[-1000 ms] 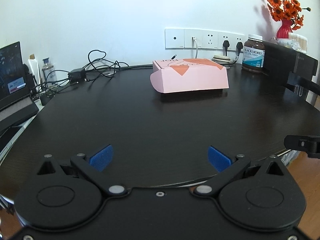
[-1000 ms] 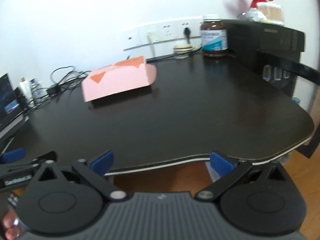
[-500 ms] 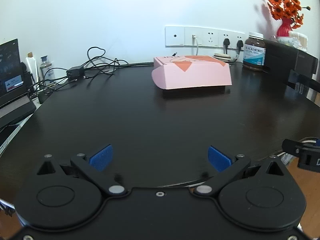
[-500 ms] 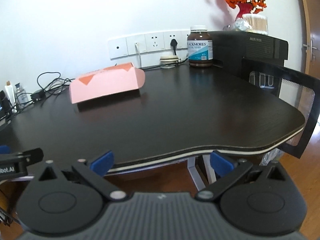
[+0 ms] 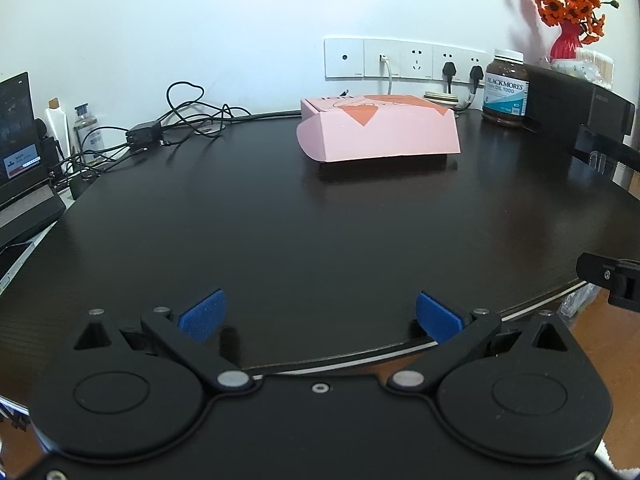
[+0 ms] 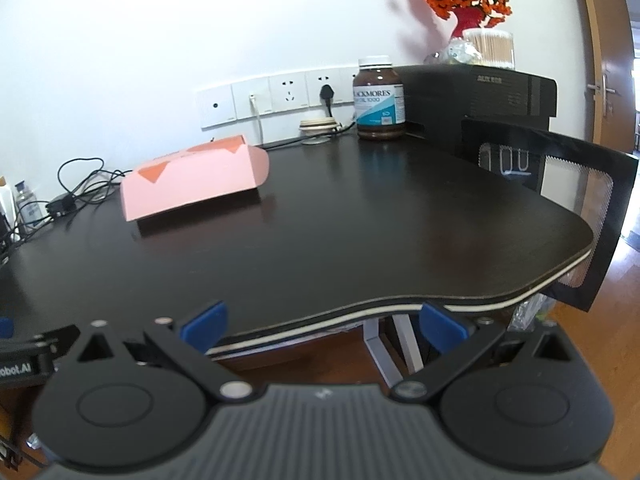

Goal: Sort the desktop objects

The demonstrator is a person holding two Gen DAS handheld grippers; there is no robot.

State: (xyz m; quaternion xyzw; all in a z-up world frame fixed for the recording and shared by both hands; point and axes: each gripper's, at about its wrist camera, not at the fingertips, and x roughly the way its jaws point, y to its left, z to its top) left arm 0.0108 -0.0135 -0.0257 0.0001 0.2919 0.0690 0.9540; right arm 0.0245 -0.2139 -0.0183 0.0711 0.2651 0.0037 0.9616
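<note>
Left gripper (image 5: 318, 316) released, empty, at near edge of dark wood counter (image 5: 280, 240). Right gripper (image 6: 323, 326) released, empty, off counter edge. Pink cardboard box (image 5: 380, 132) upper centre of frame, straight ahead of left gripper; long axis left-right; left gripper likely nearer.

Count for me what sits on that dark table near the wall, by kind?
Pink box: 1
Brown supplement bottle: 1
Black printer-like machine: 1
Tangle of black cables with an adapter: 1
Total: 4
</note>
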